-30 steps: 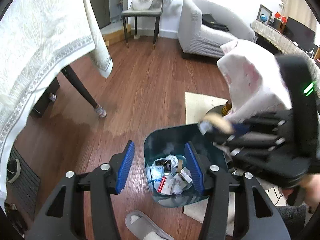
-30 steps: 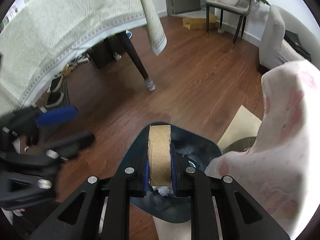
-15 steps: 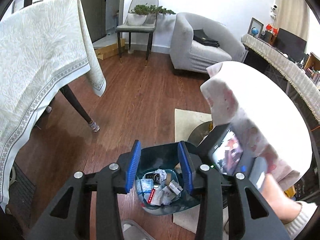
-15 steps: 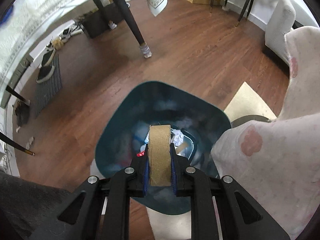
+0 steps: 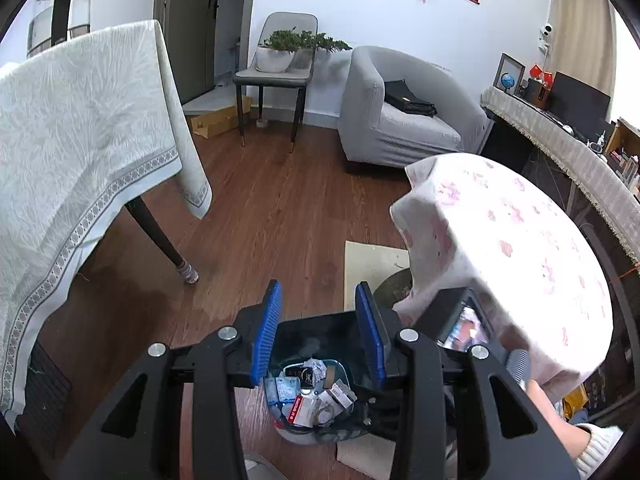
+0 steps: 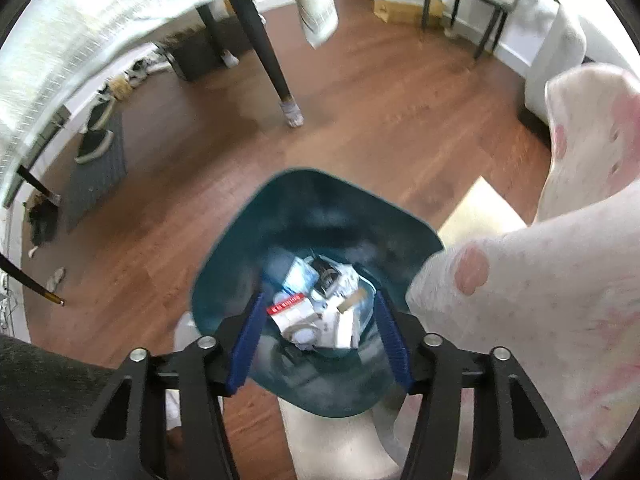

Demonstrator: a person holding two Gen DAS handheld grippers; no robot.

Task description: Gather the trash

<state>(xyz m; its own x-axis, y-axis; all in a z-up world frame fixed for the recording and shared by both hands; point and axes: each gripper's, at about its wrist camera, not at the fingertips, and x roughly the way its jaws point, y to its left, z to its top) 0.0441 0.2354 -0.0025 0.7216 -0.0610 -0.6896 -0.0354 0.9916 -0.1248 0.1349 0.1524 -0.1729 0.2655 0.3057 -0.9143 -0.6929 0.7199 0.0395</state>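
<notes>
The wooden floor (image 5: 280, 208) is the widest open stretch, running bare from the bin toward the far wall between the two covered tables. On the left, a pale patterned tablecloth (image 5: 80, 140) hangs well over its table edge, one corner drooping low, with a dark table leg (image 5: 160, 236) slanting down to the floor beneath it. On the right, a pink-flowered cloth (image 5: 512, 248) covers a round table whose edge overhangs close beside the bin. Far off stand a grey armchair (image 5: 400, 120) and a chair (image 5: 276, 72) bearing a potted plant (image 5: 288, 46). A cream mat (image 6: 480, 212) lies on the floor under the right table's near edge.

The dark teal trash bin (image 6: 320, 200) stands on the floor directly below both grippers, its rim flaring wide at the far side. The trash (image 6: 320, 304) lies heaped at its bottom: crumpled paper, small packets and a white box with a red strip whose lettering is too blurred to read.

The right gripper (image 6: 320, 340) hangs over the bin mouth, its blue pads (image 6: 248, 340) spreading apart with nothing between them. The left gripper (image 5: 318, 332) points down at the bin's far rim, pads parted and empty. In the left view a hand (image 5: 548, 412) in a pale sleeve grips the right tool.
</notes>
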